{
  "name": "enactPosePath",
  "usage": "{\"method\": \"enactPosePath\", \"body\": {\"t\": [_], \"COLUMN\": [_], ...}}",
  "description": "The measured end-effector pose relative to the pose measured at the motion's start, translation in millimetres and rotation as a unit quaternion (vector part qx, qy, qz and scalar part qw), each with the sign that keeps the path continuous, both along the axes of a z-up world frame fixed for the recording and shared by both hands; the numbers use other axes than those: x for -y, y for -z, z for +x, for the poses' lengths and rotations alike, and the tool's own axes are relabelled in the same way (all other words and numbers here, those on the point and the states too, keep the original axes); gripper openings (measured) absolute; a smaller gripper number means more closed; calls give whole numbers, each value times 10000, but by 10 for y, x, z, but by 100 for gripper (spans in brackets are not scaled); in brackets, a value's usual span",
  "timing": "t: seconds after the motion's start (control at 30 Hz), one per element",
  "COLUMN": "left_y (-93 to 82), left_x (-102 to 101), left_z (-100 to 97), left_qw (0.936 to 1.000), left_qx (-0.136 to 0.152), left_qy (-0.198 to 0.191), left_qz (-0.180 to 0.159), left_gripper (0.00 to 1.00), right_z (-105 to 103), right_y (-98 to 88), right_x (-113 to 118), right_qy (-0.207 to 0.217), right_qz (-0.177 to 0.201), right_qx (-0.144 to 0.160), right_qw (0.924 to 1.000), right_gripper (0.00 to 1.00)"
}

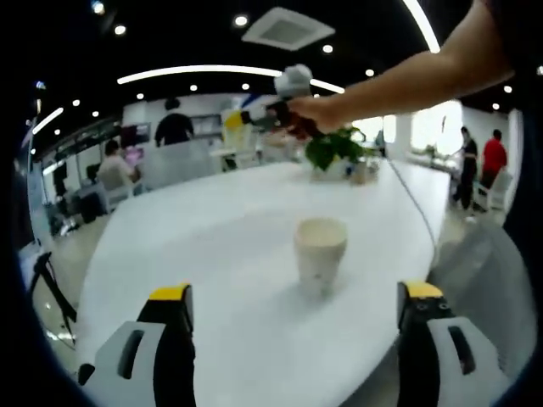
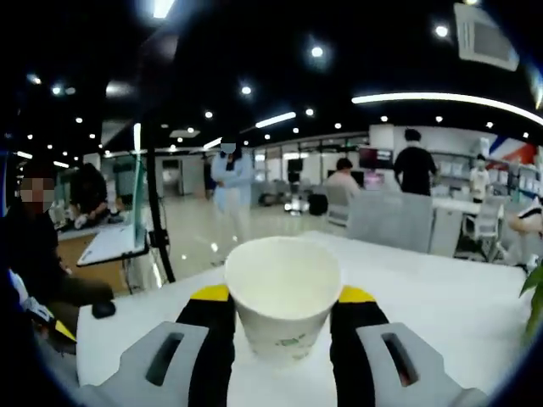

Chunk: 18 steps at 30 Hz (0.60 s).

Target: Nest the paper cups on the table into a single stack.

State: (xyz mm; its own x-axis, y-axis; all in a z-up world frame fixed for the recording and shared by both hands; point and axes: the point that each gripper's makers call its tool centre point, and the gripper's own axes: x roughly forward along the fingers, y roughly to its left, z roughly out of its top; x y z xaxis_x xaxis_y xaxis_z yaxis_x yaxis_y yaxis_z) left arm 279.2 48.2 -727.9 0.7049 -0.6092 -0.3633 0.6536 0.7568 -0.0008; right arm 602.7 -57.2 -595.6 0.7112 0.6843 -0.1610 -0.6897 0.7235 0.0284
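A cream paper cup (image 1: pixel 320 250) stands upright on the white table (image 1: pixel 212 229), a short way ahead of my left gripper (image 1: pixel 295 297). That gripper is open, its yellow-tipped jaws wide apart and low over the table with nothing between them. A second paper cup (image 2: pixel 282 297), upright with its mouth showing, sits between the jaws of my right gripper (image 2: pixel 284 297), which is shut on it above the table (image 2: pixel 441 297). In the left gripper view the right gripper (image 1: pixel 287 106) is held high over the far side of the table by a person's hand.
A potted green plant (image 1: pixel 335 148) stands at the table's far end and a thin cable (image 1: pixel 416 203) runs along the right side. Chairs and several people are beyond the table. A dark stand (image 2: pixel 157 212) rises off the table's left edge.
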Motion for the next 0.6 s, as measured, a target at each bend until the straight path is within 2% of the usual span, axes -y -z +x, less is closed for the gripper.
{"method": "enactPosePath", "body": {"t": [0.03, 0.3, 0.6], "left_y": [1, 10, 62], "left_x": [-1, -7, 59], "left_z": [1, -10, -79], "left_qw": [10000, 9999, 9998], "left_qx": [2, -79, -67], "left_qy": [-1, -54, 72], "left_qz": [6, -62, 160], "left_gripper": [98, 98, 97], "right_z": [-137, -629, -1162], "right_y": [-25, -4, 99], "right_x": [-16, 17, 123], "right_qy": [-46, -172, -249], "right_qz": [34, 173, 254], "right_qx": [11, -19, -90], "right_qw": [10000, 9997, 9993], "right_gripper": [41, 41, 41]}}
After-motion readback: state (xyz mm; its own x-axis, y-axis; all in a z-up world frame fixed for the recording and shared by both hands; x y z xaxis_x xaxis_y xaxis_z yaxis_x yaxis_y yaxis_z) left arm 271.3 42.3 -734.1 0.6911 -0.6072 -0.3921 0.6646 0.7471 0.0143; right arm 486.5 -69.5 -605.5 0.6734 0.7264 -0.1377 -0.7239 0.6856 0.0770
